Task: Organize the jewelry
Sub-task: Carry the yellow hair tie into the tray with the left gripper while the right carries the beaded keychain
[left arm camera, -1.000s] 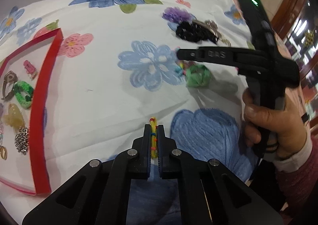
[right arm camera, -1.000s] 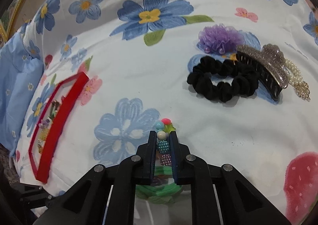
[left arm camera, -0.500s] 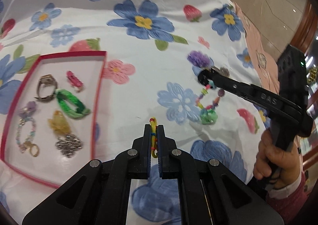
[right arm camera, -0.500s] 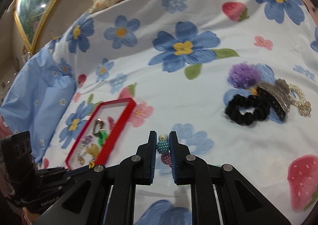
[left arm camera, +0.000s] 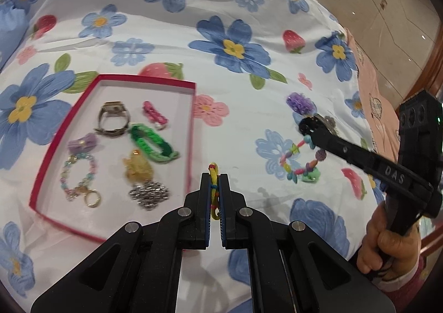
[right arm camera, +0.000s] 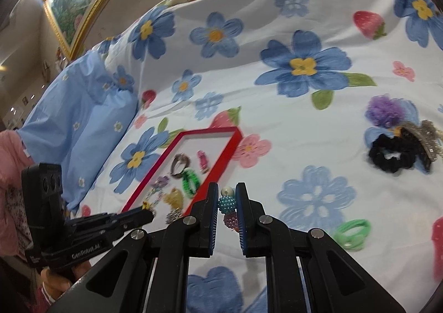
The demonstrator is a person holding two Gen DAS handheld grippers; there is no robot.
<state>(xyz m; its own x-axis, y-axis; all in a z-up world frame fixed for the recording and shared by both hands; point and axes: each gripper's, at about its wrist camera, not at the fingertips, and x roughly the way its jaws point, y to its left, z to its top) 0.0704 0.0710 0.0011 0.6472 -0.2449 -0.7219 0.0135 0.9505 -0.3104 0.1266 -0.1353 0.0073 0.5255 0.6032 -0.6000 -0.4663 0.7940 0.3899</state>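
Two hand-held grippers: left [left arm camera: 214, 191] clamping yellow cord bracelet [left arm camera: 213, 174]; right [right arm camera: 226, 205] clamping beaded bracelet [right arm camera: 227, 203]

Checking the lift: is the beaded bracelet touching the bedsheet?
Apart. In the left wrist view the bracelet dangles from the right gripper, with its shadow separate on the bedsheet.

hair claw [right arm camera: 423, 138] blurred, partly hidden

Both grippers raised well above floral sheet [left arm camera: 155, 147] since a second ago. Beaded bracelet [left arm camera: 300, 163] lifted off sheet, now dangling from right gripper [right arm camera: 226, 205]. Red tray [left arm camera: 191, 130] now fully in left view.
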